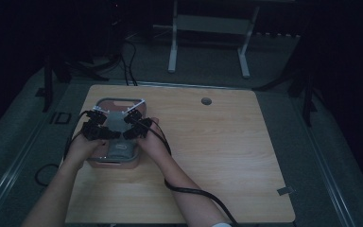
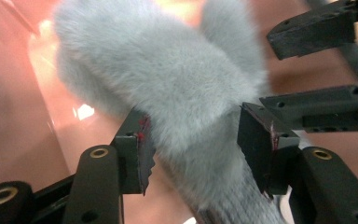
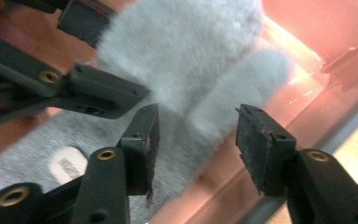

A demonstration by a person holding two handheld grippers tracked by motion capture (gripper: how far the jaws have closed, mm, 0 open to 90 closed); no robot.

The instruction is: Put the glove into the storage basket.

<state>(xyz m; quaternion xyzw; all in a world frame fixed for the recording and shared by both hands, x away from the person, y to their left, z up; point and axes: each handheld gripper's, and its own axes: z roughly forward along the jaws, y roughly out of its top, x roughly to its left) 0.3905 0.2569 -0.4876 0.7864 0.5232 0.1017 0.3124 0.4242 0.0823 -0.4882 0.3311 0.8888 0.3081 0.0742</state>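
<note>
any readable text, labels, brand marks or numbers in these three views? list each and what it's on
"ID": pale marking on the grey floor mat left of the table.
Small white tag on the grey fluffy item in the pink bin: it carries print, too blurred to read in the right gripper view.
Pale patch on that item in the high view: too small to read.
No other text shows.

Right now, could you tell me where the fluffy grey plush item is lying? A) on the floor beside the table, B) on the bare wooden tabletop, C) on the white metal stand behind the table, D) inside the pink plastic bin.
D: the fluffy grey plush item lies inside the pink plastic bin, whose pink walls surround it in both gripper views.
</note>
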